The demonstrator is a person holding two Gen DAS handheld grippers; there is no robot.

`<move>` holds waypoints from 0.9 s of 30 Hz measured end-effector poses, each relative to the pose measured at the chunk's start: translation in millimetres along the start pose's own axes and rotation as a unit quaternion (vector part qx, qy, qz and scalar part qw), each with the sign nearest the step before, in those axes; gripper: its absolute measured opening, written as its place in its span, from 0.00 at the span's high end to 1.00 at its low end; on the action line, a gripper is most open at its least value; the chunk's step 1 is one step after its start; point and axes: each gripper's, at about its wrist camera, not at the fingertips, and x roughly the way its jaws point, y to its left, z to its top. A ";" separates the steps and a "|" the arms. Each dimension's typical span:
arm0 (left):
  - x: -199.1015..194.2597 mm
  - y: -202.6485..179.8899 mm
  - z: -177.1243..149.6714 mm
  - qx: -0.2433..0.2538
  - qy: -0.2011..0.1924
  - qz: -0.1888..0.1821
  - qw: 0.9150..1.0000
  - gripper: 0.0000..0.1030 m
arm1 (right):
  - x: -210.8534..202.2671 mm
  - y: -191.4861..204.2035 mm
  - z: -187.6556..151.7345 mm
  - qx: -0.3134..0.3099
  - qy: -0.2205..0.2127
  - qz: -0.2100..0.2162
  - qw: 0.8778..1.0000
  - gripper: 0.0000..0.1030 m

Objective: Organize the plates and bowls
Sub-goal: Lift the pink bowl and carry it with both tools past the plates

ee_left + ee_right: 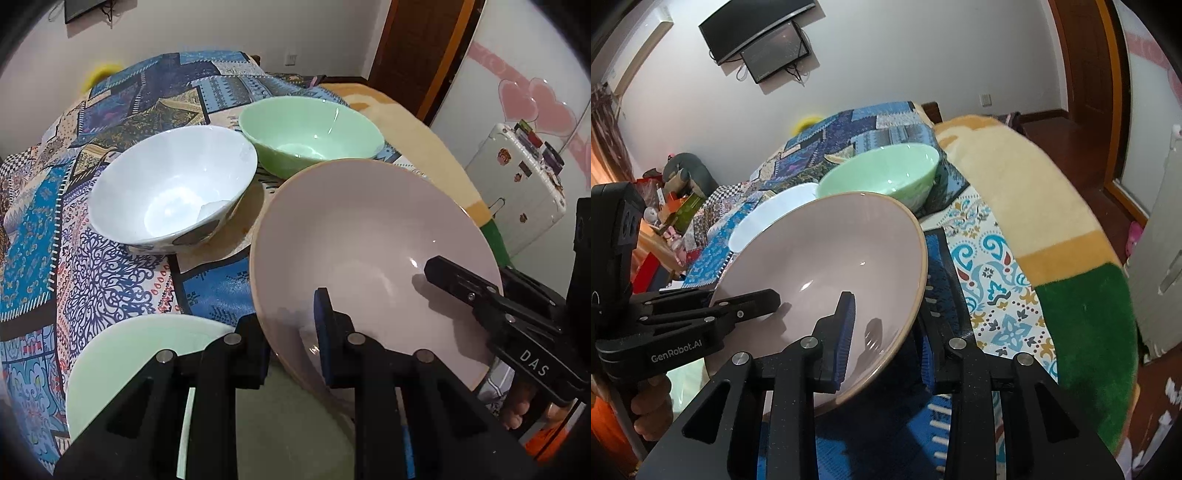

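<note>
While the pink bowl (369, 258) is clamped by its rim from two sides, its place is at 3 o'clock of the left wrist view.
Left view, jaws: left gripper (295, 339) clenched on the near rim.
Left view, surroundings: white bowl (173, 192) at 10 o'clock on a brown plate (236, 240); green bowl (310, 133) at 12; green plate (122, 369) at 7; patterned cloth (92, 258) beneath.
Left view, count: three bowls, two plates.
Left view, writing: "DAS" read on the right gripper (436, 266).
Right view, jaws: right gripper (886, 339) clenched on the pink bowl (827, 258) rim.
Right view, writing: "GenRobot.AI" on the left gripper (768, 299) at 9 o'clock.
</note>
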 end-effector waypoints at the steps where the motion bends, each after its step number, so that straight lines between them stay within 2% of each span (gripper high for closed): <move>1: -3.4 -0.1 -0.2 0.000 -0.004 0.000 1.000 0.80 | -3.2 2.8 0.8 -0.004 -0.004 -0.003 1.000 0.73; 15: -66.4 11.5 -9.8 -0.018 -0.061 -0.012 0.998 0.80 | -27.7 48.6 15.3 -0.040 -0.043 0.008 0.998 0.73; 27: -124.7 55.5 -45.2 -0.063 -0.103 -0.001 0.993 0.80 | -21.5 113.9 12.3 -0.086 -0.045 0.038 0.995 0.73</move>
